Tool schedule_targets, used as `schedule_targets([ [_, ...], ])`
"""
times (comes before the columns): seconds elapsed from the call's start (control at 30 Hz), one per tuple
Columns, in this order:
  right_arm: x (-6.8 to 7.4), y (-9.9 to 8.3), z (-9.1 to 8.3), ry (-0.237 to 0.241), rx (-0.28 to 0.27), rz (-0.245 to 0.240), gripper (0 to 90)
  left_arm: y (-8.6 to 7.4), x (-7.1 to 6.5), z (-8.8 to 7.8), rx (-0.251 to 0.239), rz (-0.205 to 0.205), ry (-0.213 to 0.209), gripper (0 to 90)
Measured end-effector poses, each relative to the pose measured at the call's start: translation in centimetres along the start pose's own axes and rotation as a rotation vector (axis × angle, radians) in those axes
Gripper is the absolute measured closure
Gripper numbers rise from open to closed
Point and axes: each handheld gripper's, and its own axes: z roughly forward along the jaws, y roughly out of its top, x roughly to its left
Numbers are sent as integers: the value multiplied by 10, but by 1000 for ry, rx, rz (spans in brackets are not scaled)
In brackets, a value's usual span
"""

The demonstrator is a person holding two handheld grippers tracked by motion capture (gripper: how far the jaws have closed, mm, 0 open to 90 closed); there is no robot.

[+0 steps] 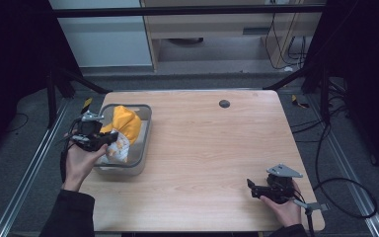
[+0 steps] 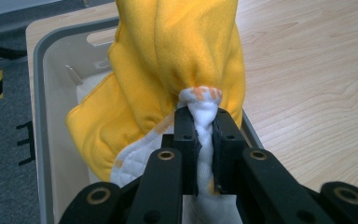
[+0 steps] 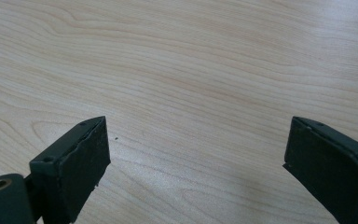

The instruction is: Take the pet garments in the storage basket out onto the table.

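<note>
A yellow cloth with a white, orange-spotted underside (image 1: 122, 129) hangs up out of a grey bin (image 1: 146, 133) at the table's left side. My left gripper (image 1: 109, 139) is shut on a bunched fold of it. In the left gripper view the cloth (image 2: 168, 60) rises above the bin (image 2: 39, 93), and my left gripper (image 2: 204, 122) pinches the white twisted part between its two black pads. My right gripper (image 1: 250, 187) rests near the table's front right corner, held in a hand. In the right gripper view my right gripper (image 3: 196, 149) stands open wide over bare wood with nothing between its jaws.
The wooden table (image 1: 212, 143) has a small round black grommet (image 1: 224, 103) near its far edge. Cables lie on the dark floor to the right. A metal rail runs along the floor on the left.
</note>
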Motion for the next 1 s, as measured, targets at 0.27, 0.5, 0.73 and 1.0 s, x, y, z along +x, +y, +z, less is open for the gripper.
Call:
schedule_targets([
  [0.27,1,0,-1,4,-1,7,66,2,-5,-10,-8,22,-16,824],
  [0.5,0,0,-1,2,-3,5,66,7,-14,-20,-22,47,-43,824],
  [0.73,0,0,-1,0,-7,2,66,12,-24,-28,-34,78,-69,824],
  [1.0,0,0,-2,-4,-17,6,68,16,-39,-32,-53,112,-103,824],
])
